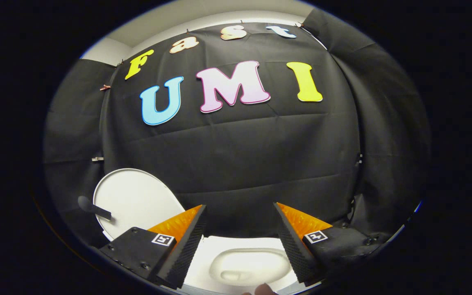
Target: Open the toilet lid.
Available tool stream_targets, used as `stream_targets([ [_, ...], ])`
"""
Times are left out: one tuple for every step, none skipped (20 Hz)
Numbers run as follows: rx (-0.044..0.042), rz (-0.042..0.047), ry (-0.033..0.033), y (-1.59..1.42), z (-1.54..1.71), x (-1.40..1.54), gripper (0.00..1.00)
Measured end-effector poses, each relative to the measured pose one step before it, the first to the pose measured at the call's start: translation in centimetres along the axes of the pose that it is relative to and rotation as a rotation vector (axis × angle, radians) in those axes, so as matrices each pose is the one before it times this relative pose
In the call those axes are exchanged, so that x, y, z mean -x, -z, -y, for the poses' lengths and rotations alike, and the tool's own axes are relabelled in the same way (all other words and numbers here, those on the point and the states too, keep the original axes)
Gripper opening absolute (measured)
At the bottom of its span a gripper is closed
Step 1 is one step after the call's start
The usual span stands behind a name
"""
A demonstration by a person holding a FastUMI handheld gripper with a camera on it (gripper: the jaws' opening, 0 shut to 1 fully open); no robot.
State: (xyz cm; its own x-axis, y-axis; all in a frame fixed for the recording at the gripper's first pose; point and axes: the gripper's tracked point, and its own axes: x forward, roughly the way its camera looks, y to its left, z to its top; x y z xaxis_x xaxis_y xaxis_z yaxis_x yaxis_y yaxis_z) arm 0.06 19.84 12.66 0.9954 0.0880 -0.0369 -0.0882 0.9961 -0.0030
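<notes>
The white toilet lid is an oval plate standing raised, beyond and to the left of my left finger. A short dark handle sticks out from its left side. Below and between my fingers lies the white toilet seat, with the bowl's opening uncovered. My gripper is open with a wide gap between the fingers and nothing held. It hovers above the bowl and is apart from the lid.
Black cloth forms the booth wall close behind the toilet and wraps round on both sides. A small pale tip, perhaps a person's finger, shows under the bowl's near rim.
</notes>
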Motion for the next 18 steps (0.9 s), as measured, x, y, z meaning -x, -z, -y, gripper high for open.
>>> stream_targets([
  [0.00707, -0.01406, 0.01235, 1.627, 1.698, -0.3, 0.99],
  [0.00526, -0.02311, 0.00472, 1.222, 0.749, -0.024, 0.99],
  [0.0019, -0.01313, 0.00568, 0.984, 0.659, -0.015, 0.99],
  [-0.00251, -0.00624, 0.0101, 0.703, 0.779, 0.002, 0.99],
  [-0.01432, 0.00525, -0.00527, 0.453, 0.417, 0.064, 0.99],
  [-0.01508, 0.01691, -0.01423, 0.143, 0.091, 0.104, 0.99],
  [-0.01163, 0.01951, -0.00573, 0.066, 0.347, 0.178, 0.99],
  [-0.00505, 0.01202, -0.00318, 0.251, 0.358, 0.228, 0.99],
  [-0.01098, 0.0072, 0.00424, 0.289, 0.487, 0.15, 0.99],
  [-0.01447, -0.0058, 0.00195, 0.448, 0.263, 0.113, 0.99],
  [-0.01202, -0.01101, 0.00101, 0.464, 0.217, 0.13, 0.99],
  [-0.00326, -0.00622, 0.00467, 0.27, 0.307, 0.102, 0.99],
  [0.0029, -0.00322, 0.0054, 0.259, 0.263, 0.132, 0.99],
  [0.00327, 0.0019, 0.00568, 0.065, 0.228, 0.13, 0.99],
  [-0.0008, -0.00321, -0.00503, 0.196, -0.124, 0.124, 0.99],
  [-0.0071, -0.00783, -0.001, 0.127, -0.038, 0.059, 0.99],
  [-0.00165, 0.001, -0.00461, -0.098, -0.078, 0.018, 0.99],
  [0.00269, 0.00545, 0.00272, -0.147, 0.101, 0.072, 0.99],
])
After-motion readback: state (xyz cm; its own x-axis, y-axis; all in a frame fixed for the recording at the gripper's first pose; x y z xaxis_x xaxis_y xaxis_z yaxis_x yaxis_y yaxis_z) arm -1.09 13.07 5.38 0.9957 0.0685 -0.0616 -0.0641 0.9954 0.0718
